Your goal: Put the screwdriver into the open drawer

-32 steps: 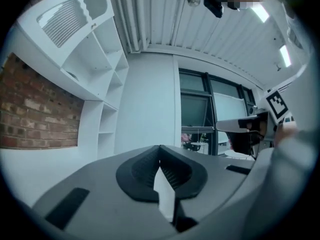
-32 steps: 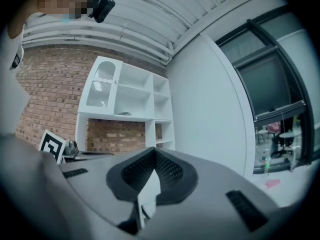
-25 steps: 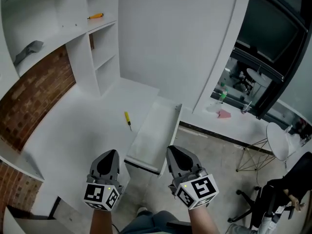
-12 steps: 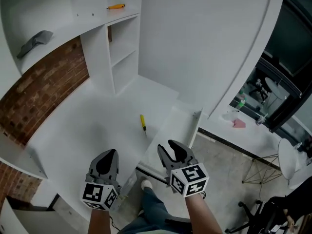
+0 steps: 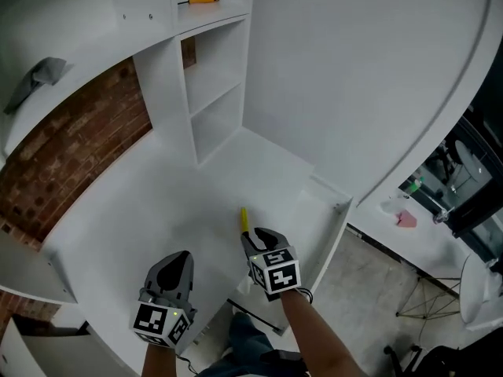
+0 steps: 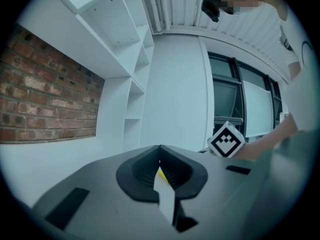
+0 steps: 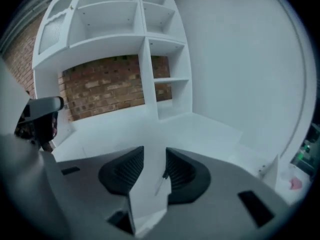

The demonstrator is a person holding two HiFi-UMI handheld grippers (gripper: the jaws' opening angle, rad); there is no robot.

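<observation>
A yellow-handled screwdriver [image 5: 244, 216] lies on the white desk [image 5: 157, 203], just left of the open drawer [image 5: 336, 210]. My right gripper [image 5: 254, 239] hangs low over the screwdriver's near end and hides it in the head view. In the right gripper view its jaws [image 7: 155, 156] stand apart and are closing. The thin metal shaft [image 7: 161, 184] shows in the gap and the pads do not press on it. My left gripper [image 5: 176, 264] is back by the desk's near edge, its jaws [image 6: 160, 149] shut and empty.
A white shelf unit [image 5: 212, 93] stands at the back against a brick wall [image 5: 71, 148]. An orange-handled screwdriver [image 5: 201, 0] lies on an upper shelf. A grey object [image 5: 43, 73] rests on the left shelf. Floor shows beyond the drawer at right.
Both grippers have moved forward over the desk. The right one has gone further and lower, from the drawer's front to the screwdriver.
</observation>
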